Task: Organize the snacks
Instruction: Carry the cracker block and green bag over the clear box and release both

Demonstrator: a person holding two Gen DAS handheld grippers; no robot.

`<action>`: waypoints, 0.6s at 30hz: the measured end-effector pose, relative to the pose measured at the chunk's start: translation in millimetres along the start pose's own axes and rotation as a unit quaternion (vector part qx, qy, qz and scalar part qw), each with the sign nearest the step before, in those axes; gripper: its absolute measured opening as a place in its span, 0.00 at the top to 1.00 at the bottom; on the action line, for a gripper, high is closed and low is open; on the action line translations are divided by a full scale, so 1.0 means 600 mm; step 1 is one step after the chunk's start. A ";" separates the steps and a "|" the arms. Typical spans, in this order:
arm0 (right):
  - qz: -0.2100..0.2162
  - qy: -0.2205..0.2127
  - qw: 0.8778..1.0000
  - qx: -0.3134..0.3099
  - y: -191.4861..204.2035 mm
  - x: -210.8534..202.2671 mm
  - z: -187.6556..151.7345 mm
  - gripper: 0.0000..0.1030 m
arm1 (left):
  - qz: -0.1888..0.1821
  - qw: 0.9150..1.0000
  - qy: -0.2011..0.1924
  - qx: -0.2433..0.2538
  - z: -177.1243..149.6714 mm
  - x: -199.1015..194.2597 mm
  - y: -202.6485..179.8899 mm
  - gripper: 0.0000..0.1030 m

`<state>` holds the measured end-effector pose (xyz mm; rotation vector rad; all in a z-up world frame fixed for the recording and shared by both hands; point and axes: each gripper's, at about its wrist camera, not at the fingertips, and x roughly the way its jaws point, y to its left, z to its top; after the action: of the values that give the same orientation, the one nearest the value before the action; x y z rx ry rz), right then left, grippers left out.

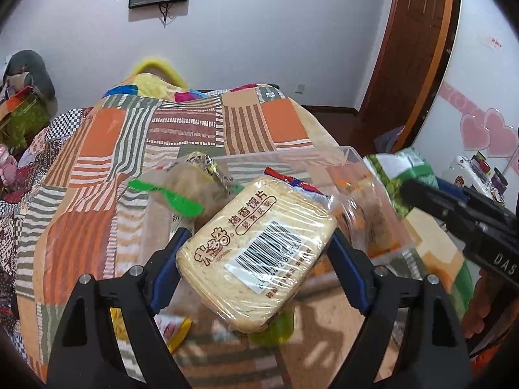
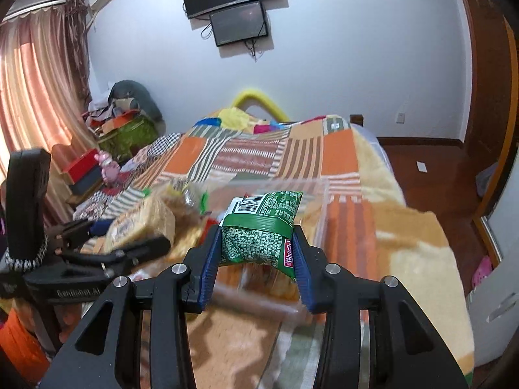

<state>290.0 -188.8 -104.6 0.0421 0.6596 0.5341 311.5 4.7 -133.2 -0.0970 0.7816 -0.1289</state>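
Both grippers are loaded rn, held up over the bed w/ the patchwork quilt [image 1: 181, 136].

Left gripper [image 1: 256, 253] is clamped on a clear-wrapped pack of baked bun slices [image 1: 256, 259], pale tan w/ a barcode sticker facing the cam. Pack sits tilted between the blue pads [image 1: 168, 259], one pad on each long side, far corner pointing up-right. It's lifted above the clear plastic bin [image 1: 352, 155], which sits just beyond it on the quilt. There's another bag w/ a green strip [image 1: 175, 194] on the left by the bin's near-left corner, plus some red/white wrapper peeking out behind the bun pack; can't tell exactly what's in vs beside the bin, too blurry.

Right gripper [image 2: 256, 249] is squeezed on a green snack packet [image 2: 262, 230], barcode end pointing far, a red label near the right pad. Packet's pinched across its middle, hanging over the near edge of the same bin [image 2: 292, 188]. From this side the left gripper [image 2: 107, 236] and its bun pack [image 2: 139, 223] are off to the left, near but not touching.

Far wall has two dark screens [image 2: 240, 22], curtains [image 2: 35, 90] on the left.
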 end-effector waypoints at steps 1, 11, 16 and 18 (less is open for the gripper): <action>-0.002 -0.002 1.000 0.001 -0.002 0.005 0.005 0.63 | 0.000 1.000 0.003 -0.002 0.006 0.010 0.001 0.19; -0.017 0.023 1.000 0.010 -0.023 0.064 0.016 0.62 | 0.010 1.000 0.017 -0.014 0.017 0.057 0.013 0.19; -0.016 0.038 0.999 0.008 -0.025 0.082 0.013 0.60 | 0.004 1.000 0.017 -0.017 0.014 0.062 0.011 0.18; -0.025 0.040 0.999 0.002 -0.018 0.084 0.011 0.59 | 0.009 1.000 0.010 -0.014 0.014 0.057 0.010 0.17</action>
<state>332.1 -172.9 -130.4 0.0080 0.7385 0.4889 342.1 5.8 -151.9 -0.1155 0.8042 -0.1014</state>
